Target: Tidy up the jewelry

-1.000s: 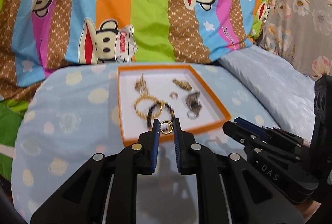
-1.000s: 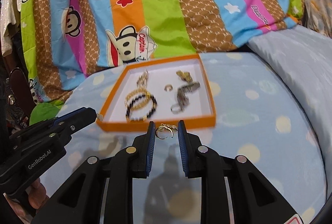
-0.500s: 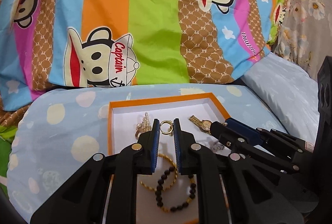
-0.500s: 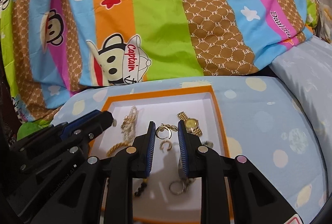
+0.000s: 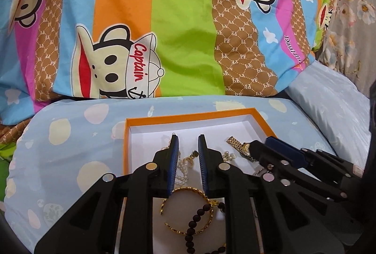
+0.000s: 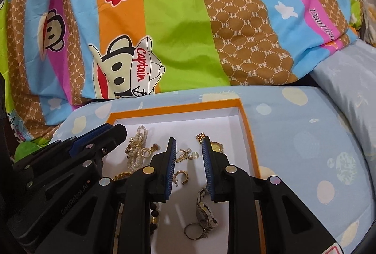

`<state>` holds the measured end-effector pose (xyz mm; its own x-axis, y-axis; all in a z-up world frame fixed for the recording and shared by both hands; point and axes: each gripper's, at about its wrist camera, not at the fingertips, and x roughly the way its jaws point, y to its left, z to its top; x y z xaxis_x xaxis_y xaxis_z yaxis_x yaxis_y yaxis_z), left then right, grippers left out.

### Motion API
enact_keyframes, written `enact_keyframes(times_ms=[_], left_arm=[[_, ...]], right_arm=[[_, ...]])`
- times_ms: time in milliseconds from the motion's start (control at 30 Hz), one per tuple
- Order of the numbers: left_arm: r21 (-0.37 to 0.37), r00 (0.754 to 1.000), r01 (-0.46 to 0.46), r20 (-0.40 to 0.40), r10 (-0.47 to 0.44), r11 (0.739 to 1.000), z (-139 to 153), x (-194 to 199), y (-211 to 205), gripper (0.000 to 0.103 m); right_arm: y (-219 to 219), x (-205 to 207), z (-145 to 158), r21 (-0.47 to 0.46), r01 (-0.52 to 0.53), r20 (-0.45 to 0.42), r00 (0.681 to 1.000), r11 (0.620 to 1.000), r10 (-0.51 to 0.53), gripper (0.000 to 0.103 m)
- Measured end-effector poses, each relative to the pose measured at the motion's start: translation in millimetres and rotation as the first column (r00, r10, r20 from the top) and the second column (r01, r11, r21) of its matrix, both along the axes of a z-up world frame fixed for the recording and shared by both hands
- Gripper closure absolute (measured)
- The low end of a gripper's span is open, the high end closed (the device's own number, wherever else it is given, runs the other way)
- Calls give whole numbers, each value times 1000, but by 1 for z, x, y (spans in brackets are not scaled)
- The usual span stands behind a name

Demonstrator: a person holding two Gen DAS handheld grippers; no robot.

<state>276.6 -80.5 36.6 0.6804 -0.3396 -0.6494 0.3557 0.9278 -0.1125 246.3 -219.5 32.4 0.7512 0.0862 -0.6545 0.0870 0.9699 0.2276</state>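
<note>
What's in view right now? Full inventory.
shallow cardboard box: 1, orange rim and white inside, on the pillow
spotted pillow: 1, pale blue with cream spots, under the box
striped cartoon-monkey bedcover: 1, multicolour, behind
pearl strand: 1, white and gold, box far left
gold link watch: 1, gold, box far right
silver metal watch: 1, silver, box near right
plain silver ring: 1, silver, beside that watch
gold bangle: 1, gold, box near left
dark bead bracelet: 1, black, overlapping the bangle
small gold earrings: at least 3, gold, box middle
left gripper: 1, black, blue-padded fingers open, over the box
right gripper: 1, same, open
</note>
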Motion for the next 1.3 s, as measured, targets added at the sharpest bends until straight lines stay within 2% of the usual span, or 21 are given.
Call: enact_keyframes(times_ms=[133, 200, 267, 867, 933, 1033, 1100, 1200, 1300], left_arm=[[4, 1000, -9, 15, 8, 1000, 6, -17, 4, 87], [-3, 1000, -6, 14, 6, 1000, 6, -30, 6, 87], [-4, 1000, 0, 10, 0, 1000, 5, -44, 5, 87], [37, 1000, -29, -8, 30, 999, 5, -106, 13, 86], [51, 1000, -31, -1, 32, 998, 3, -113, 14, 86], [71, 999, -46, 16, 45, 996, -2, -125, 19, 86], [81, 997, -68, 35, 65, 994, -9, -136, 24, 77], [117, 994, -96, 57, 90, 988, -17, -144, 27, 72], [108, 993, -113, 56, 107, 988, -20, -143, 31, 65]], right_arm=[[4, -28, 9, -46, 23, 30, 999, 999, -22, 76], [5, -46, 10, -61, 34, 40, 999, 998, -32, 69], [9, -62, 10, -68, 39, 43, 998, 997, -36, 67], [19, -125, 5, -46, 81, 23, 997, 996, -80, 67], [22, -132, 3, -63, 89, 26, 996, 994, -88, 64], [28, -143, -2, -106, 97, 36, 995, 990, -94, 56], [33, -150, -8, -128, 94, 37, 995, 987, -90, 55], [36, -156, -10, -131, 87, 33, 996, 988, -83, 54], [30, -157, -11, -103, 98, 38, 995, 990, -95, 47]])
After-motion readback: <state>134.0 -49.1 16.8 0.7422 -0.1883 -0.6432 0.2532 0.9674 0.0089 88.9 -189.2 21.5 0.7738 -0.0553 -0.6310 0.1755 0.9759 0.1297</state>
